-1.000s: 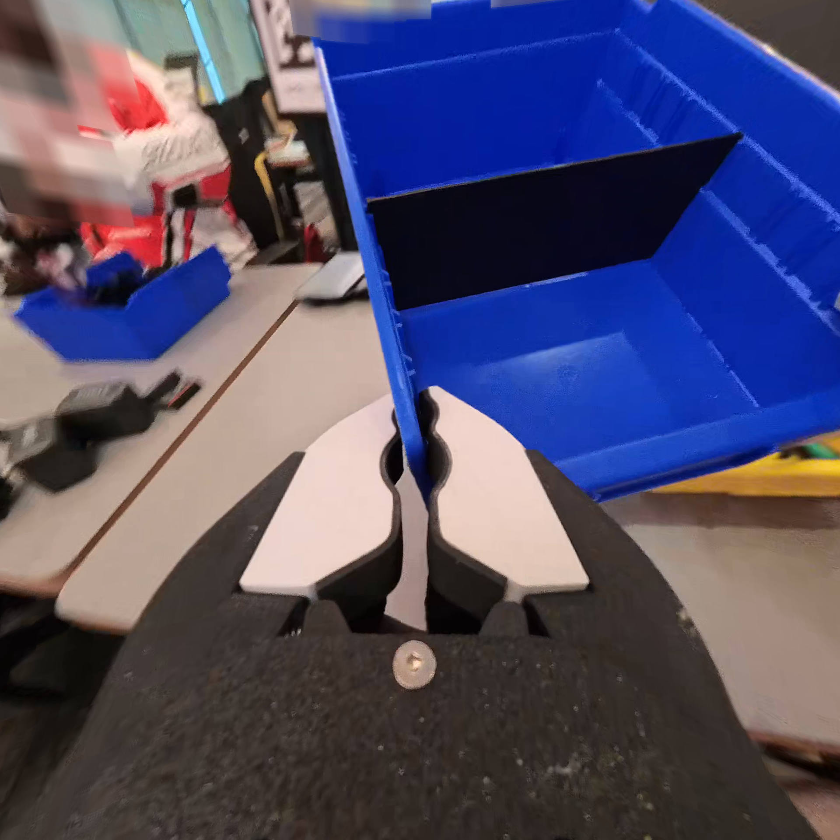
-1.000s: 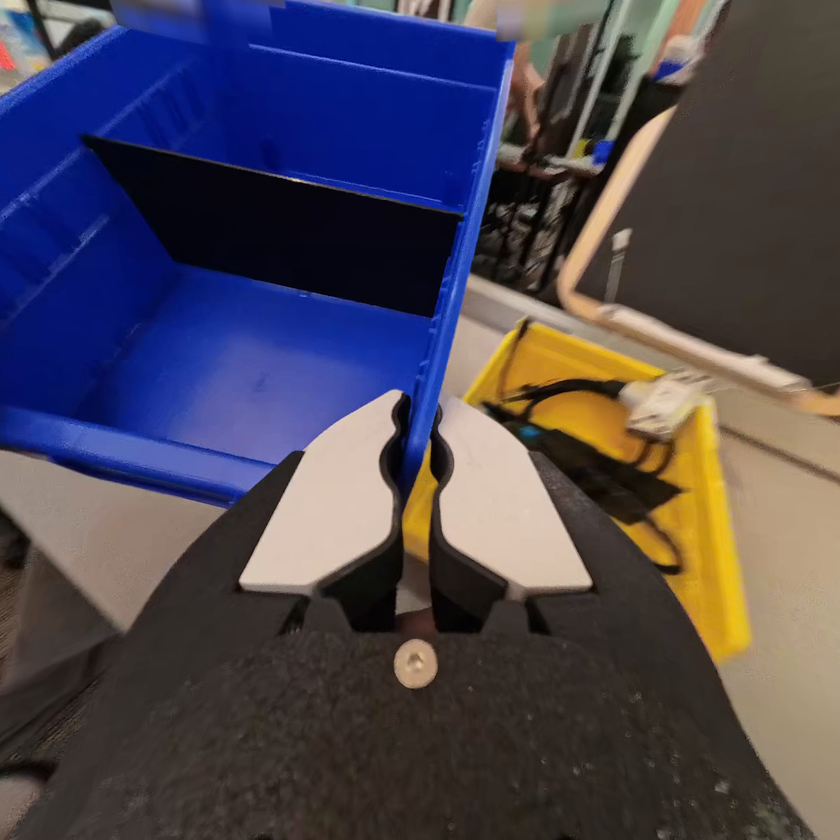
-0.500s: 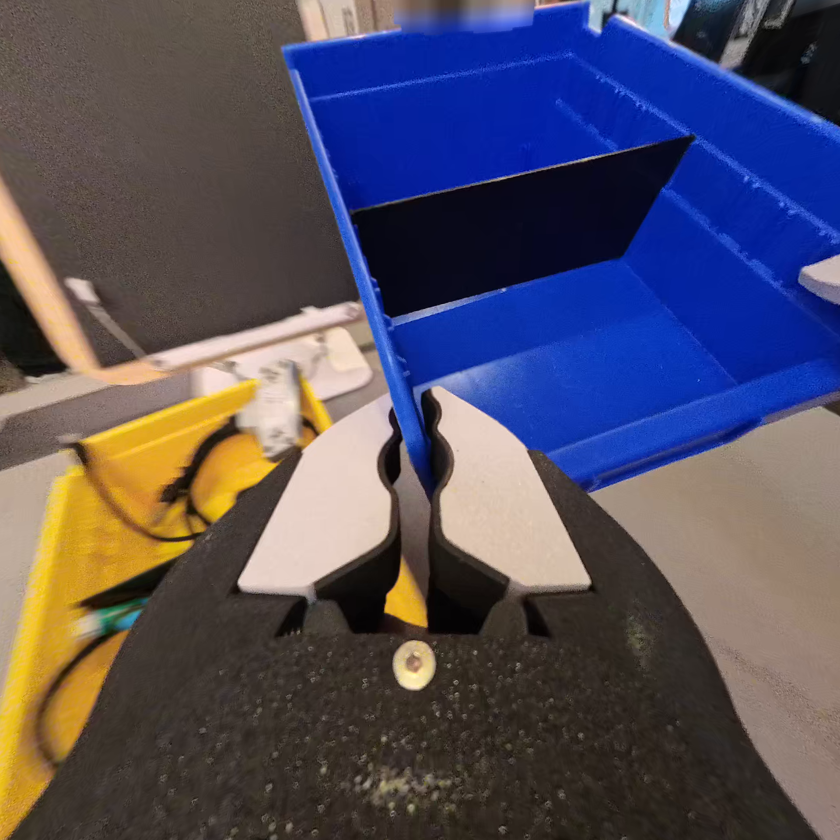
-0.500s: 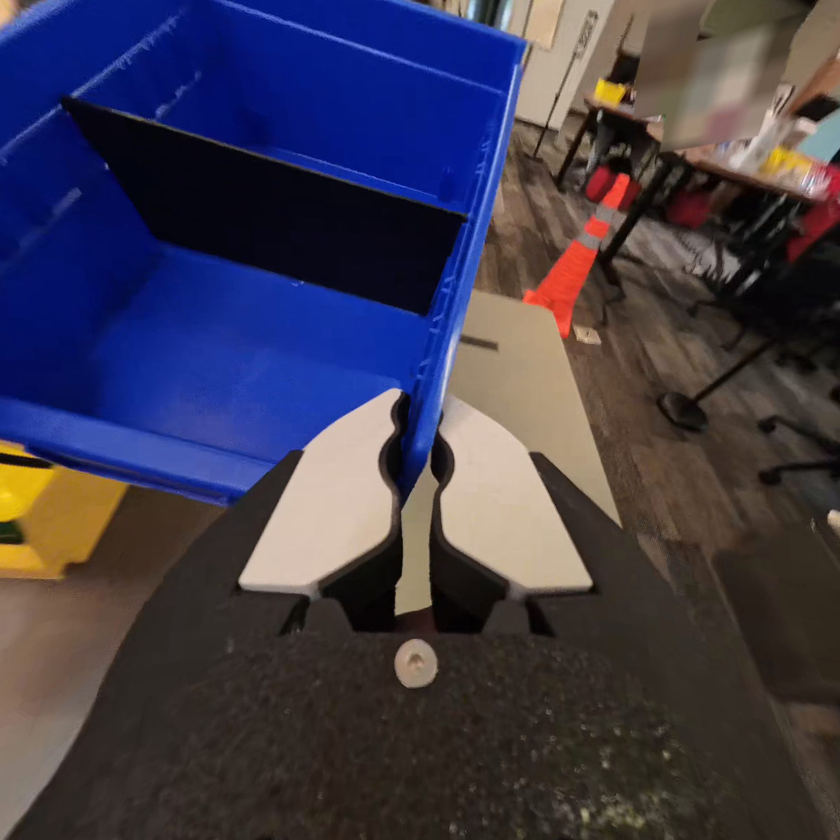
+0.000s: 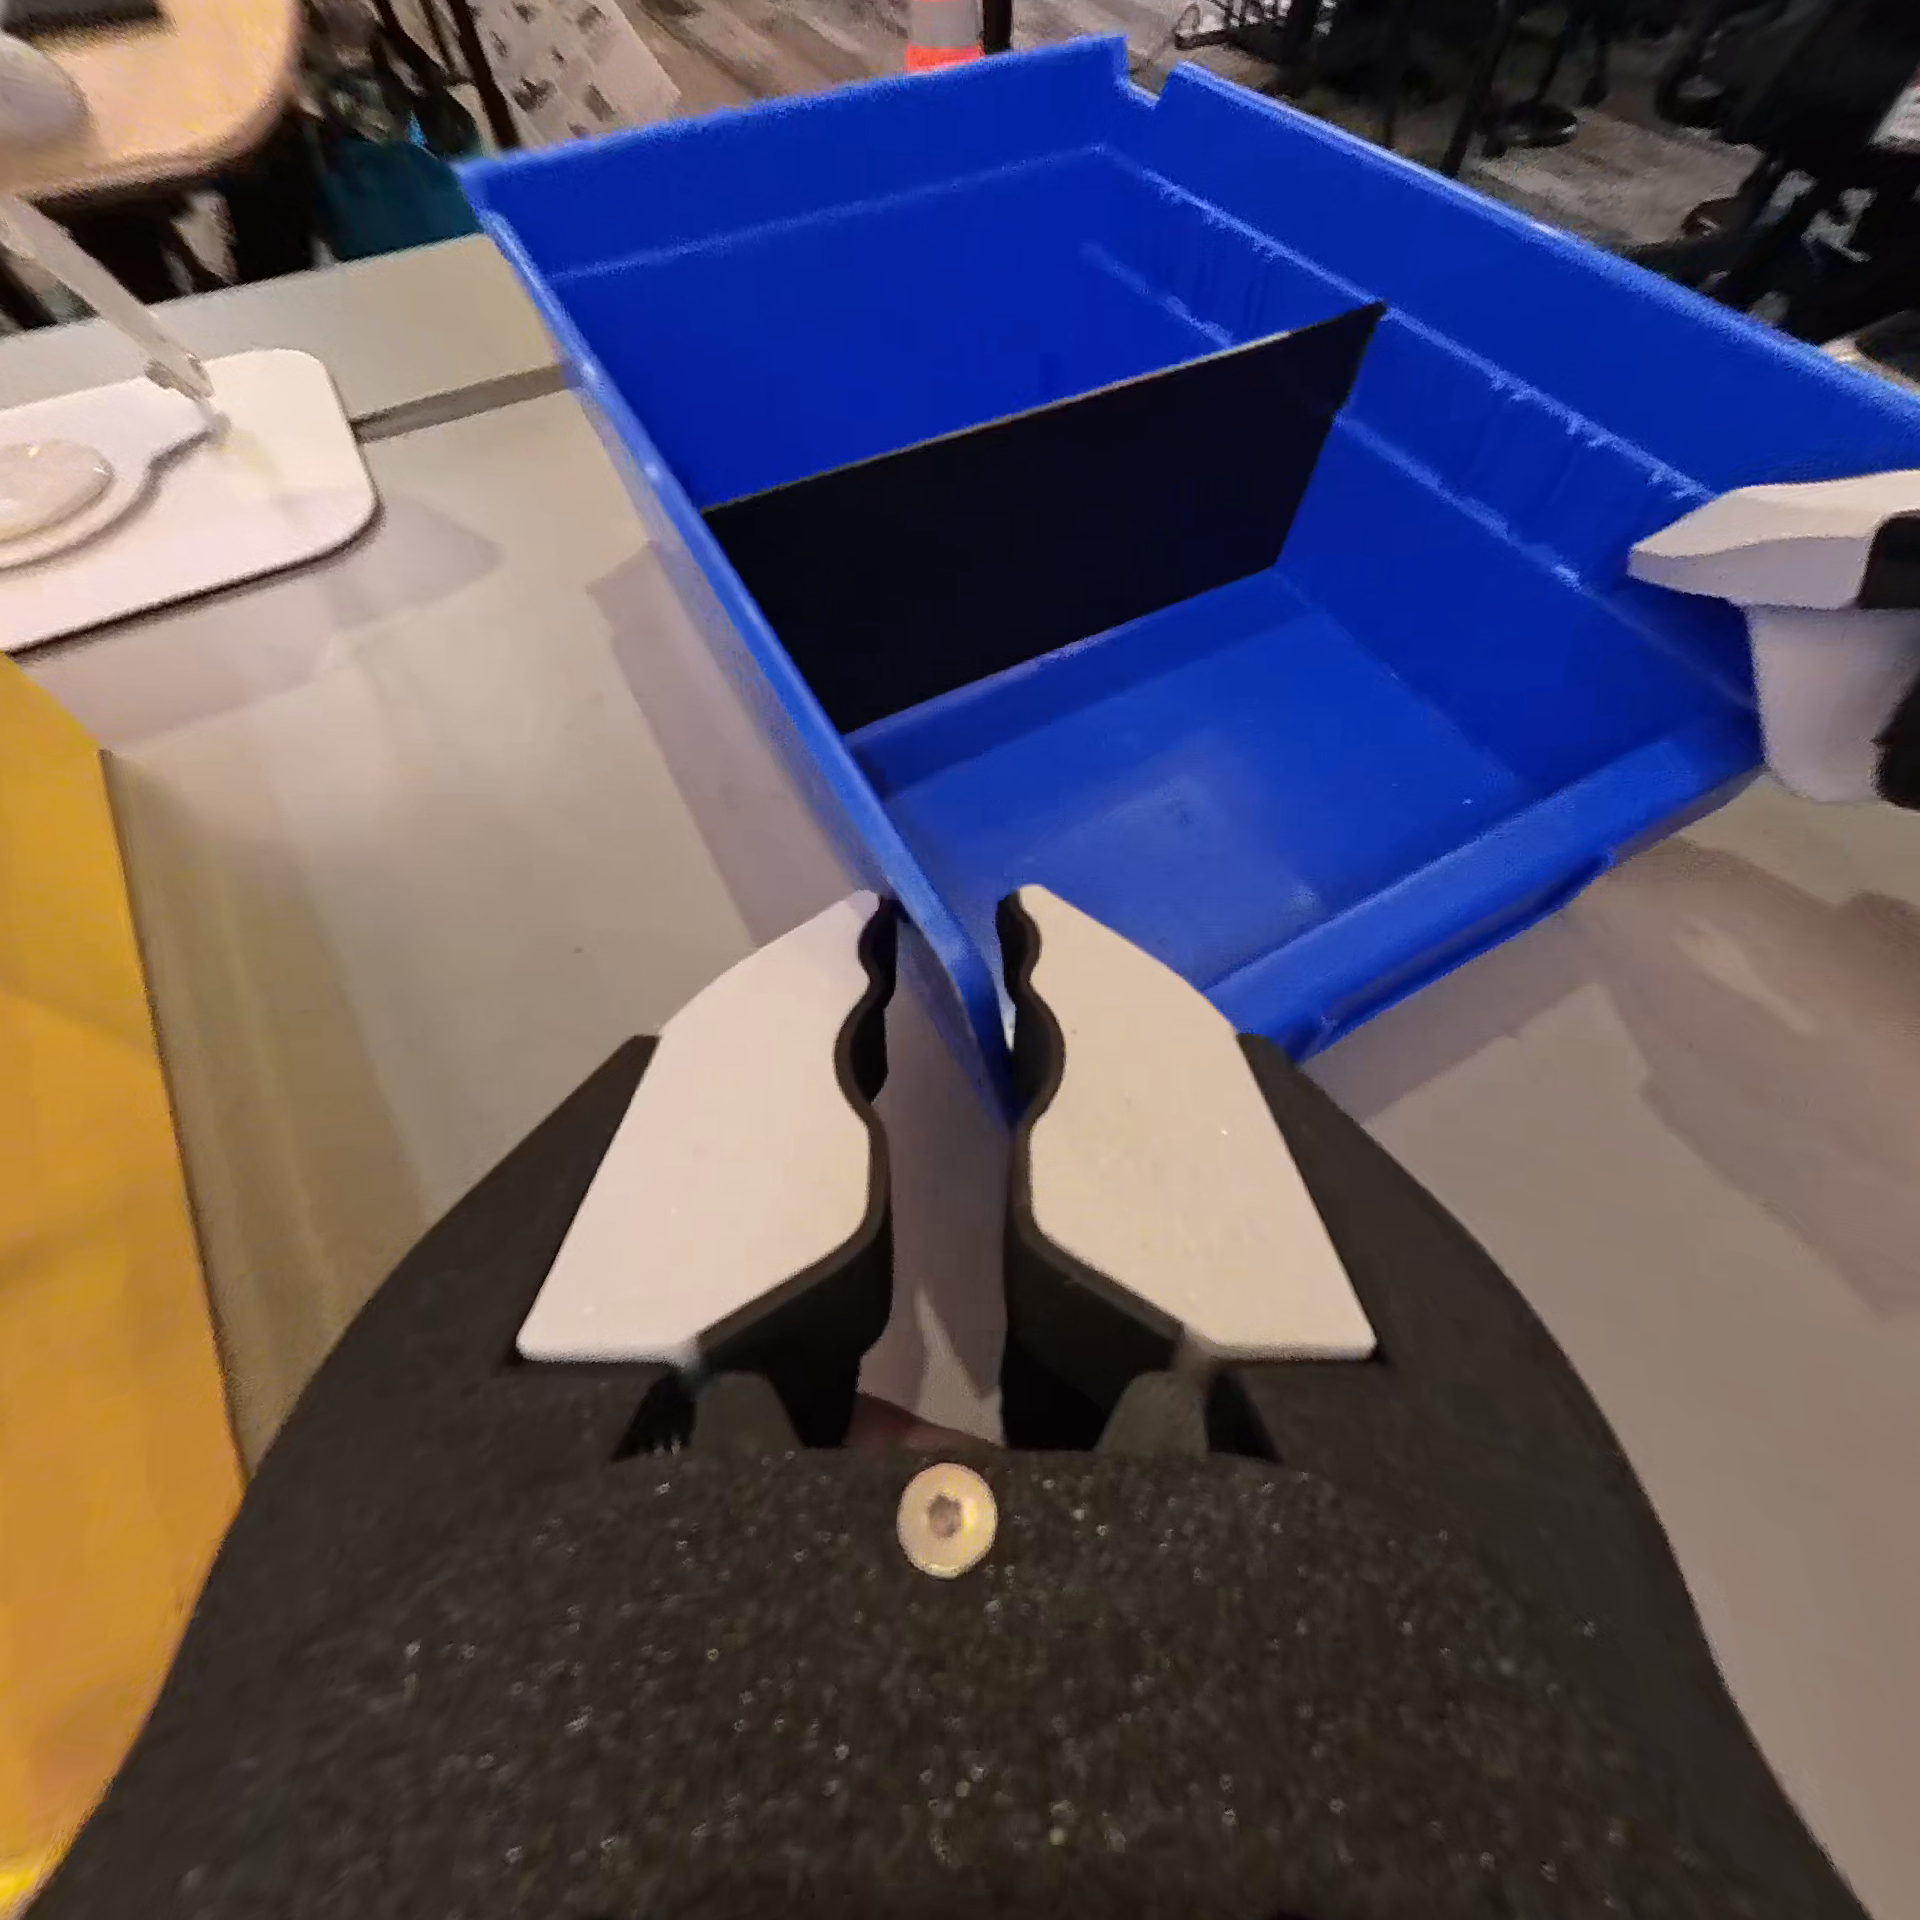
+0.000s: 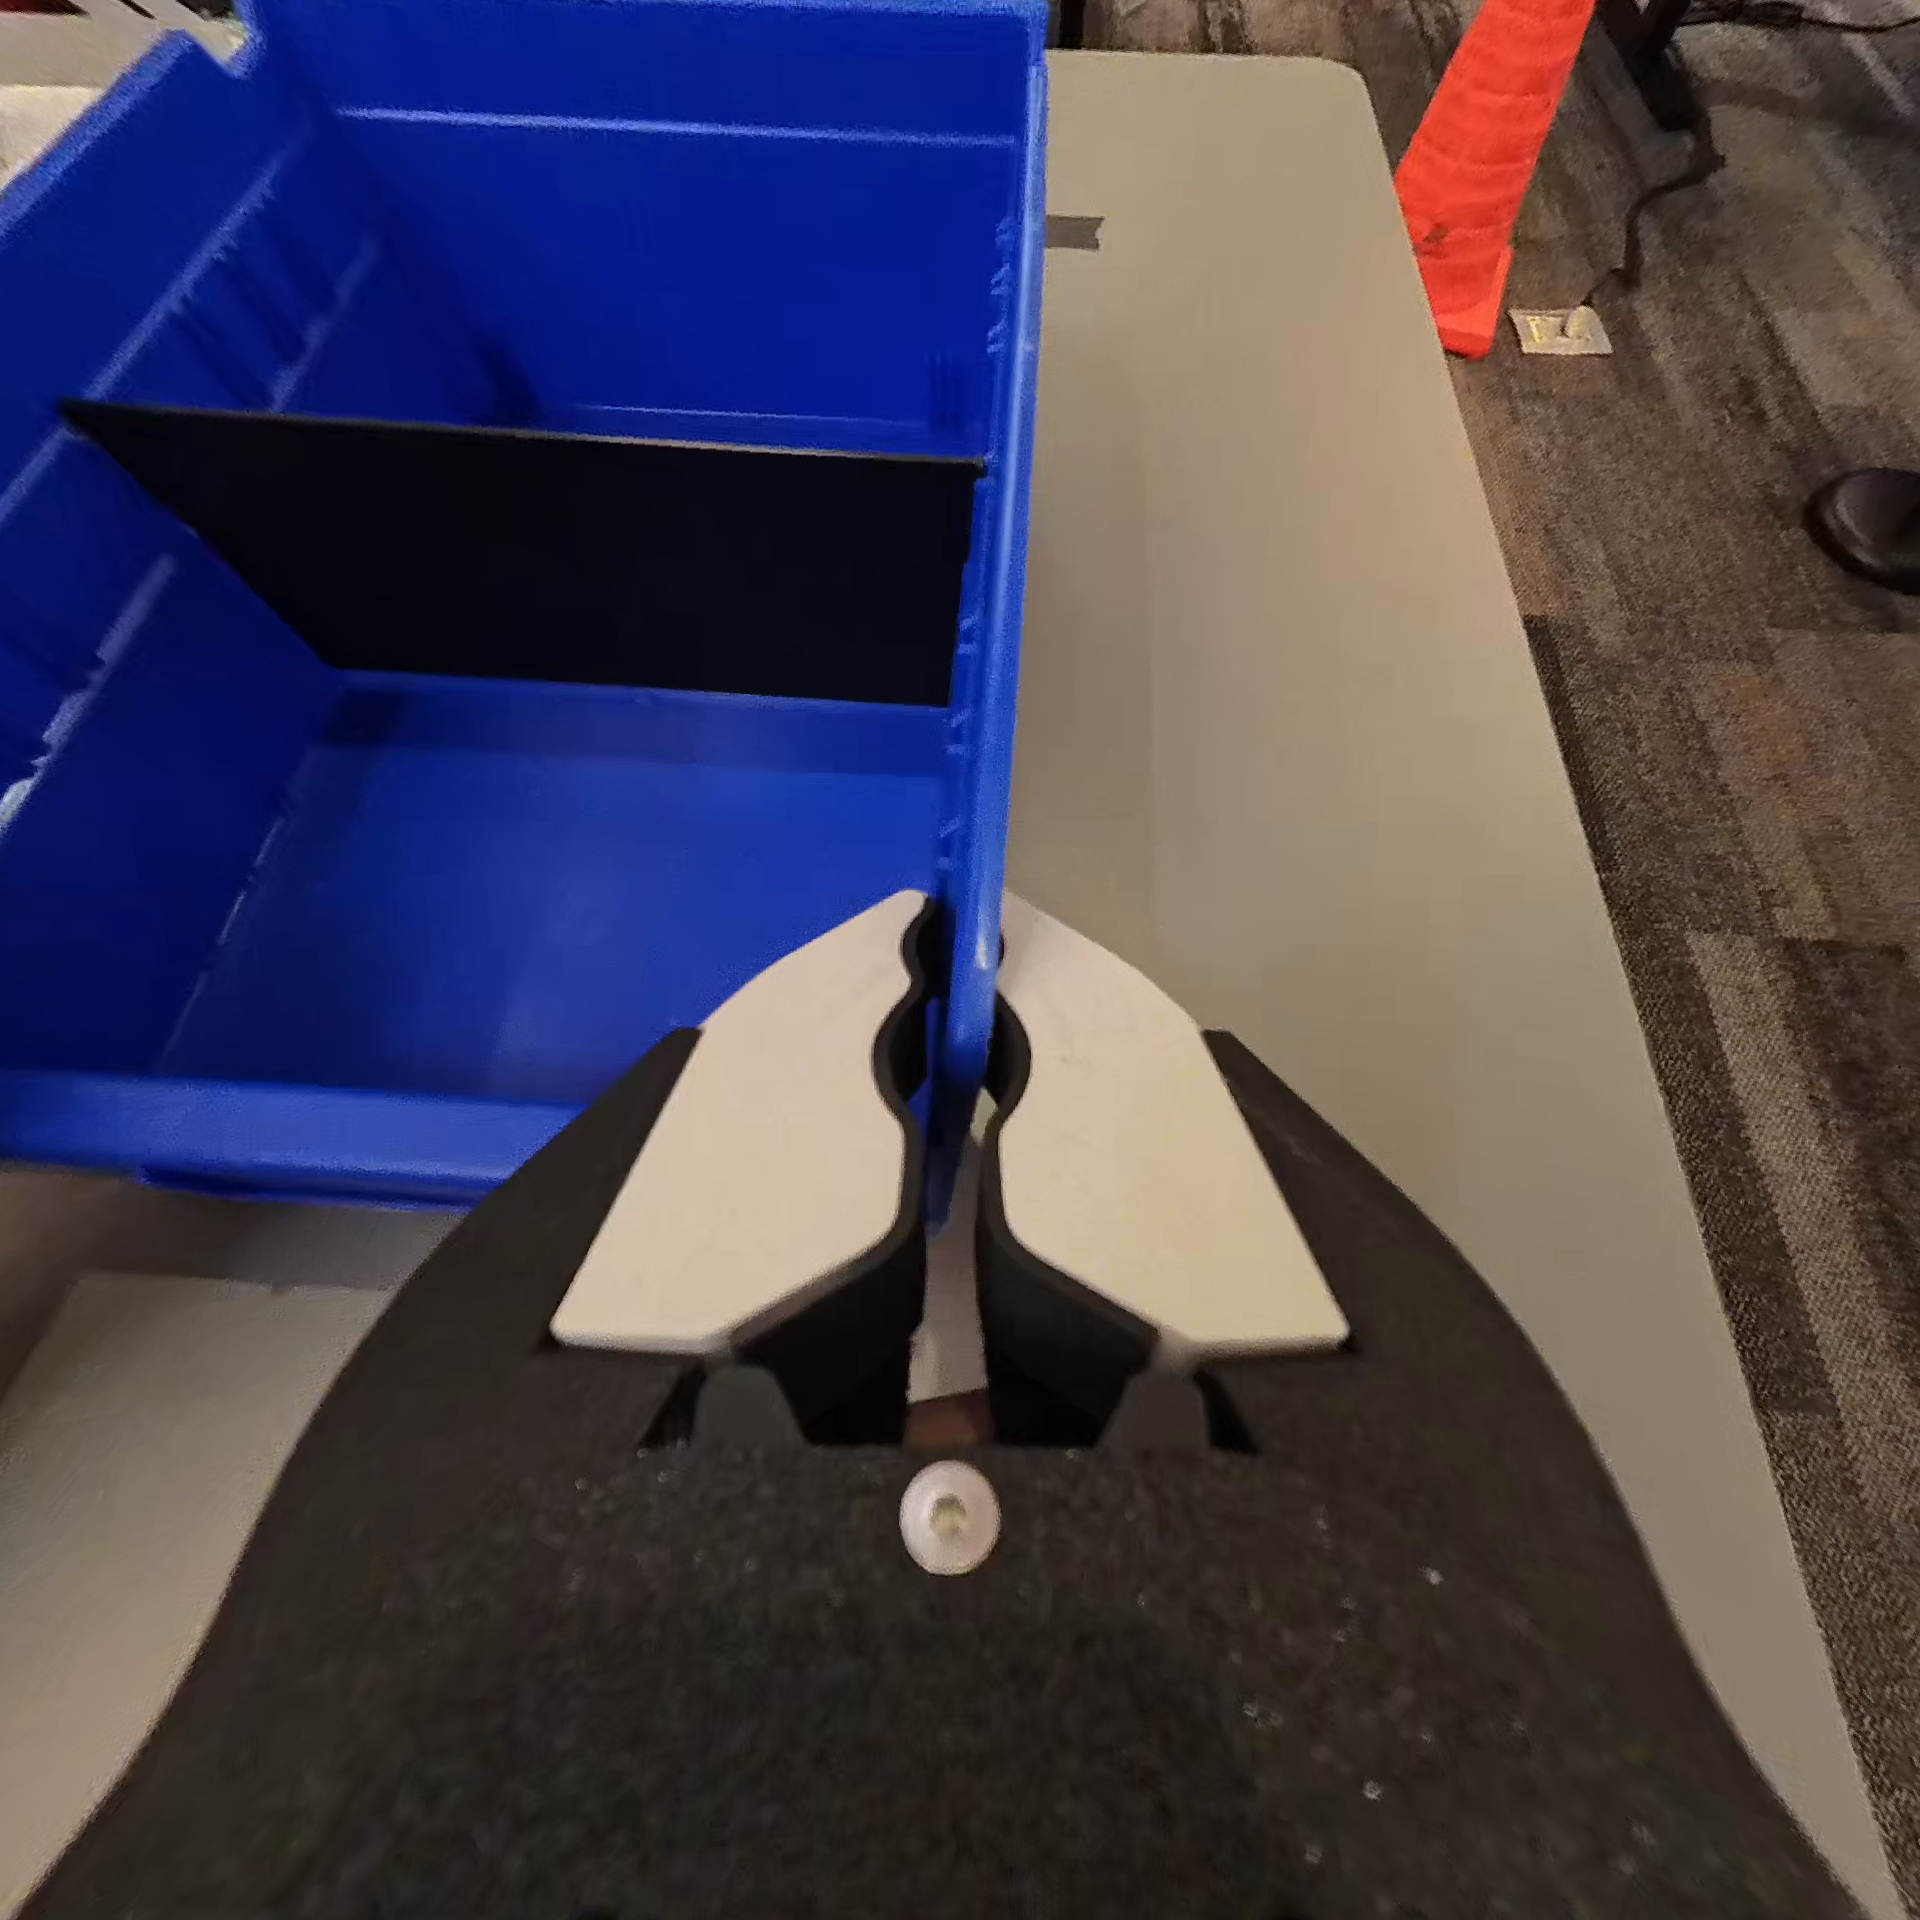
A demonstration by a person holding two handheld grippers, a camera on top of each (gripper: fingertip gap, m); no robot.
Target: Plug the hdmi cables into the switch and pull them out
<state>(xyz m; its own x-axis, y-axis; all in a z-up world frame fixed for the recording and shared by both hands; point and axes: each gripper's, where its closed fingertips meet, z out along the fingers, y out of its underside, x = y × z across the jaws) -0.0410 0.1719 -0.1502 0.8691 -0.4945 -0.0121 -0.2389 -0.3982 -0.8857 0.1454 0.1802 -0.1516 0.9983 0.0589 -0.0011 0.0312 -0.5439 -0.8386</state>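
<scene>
No HDMI cable or switch shows in the current views. A blue bin (image 5: 727, 312) with a black divider (image 5: 1039, 540) sits on the grey table (image 5: 468, 831), both compartments empty. My left gripper (image 5: 948, 925) straddles the bin's left wall near the front corner. Its jaws stand slightly apart, and the wall touches only the right finger. My right gripper (image 6: 961, 914) is shut on the right wall of the bin (image 6: 623, 260) near its front corner. Its fingers also show at the right edge of the left wrist view (image 5: 1766, 582).
A yellow bin (image 5: 62, 1143) stands close on the left. A white stand base (image 5: 208, 488) lies at the back left. The table's edge runs along the right (image 6: 1455, 727), with carpet and an orange cone (image 6: 1475, 177) beyond. The tips of one gripper are about 20 cm away from the tips of the other.
Both grippers swung the blue bin round and lowered it onto the table, away from the yellow bin. The left jaws have parted a little. The right jaws stay clamped.
</scene>
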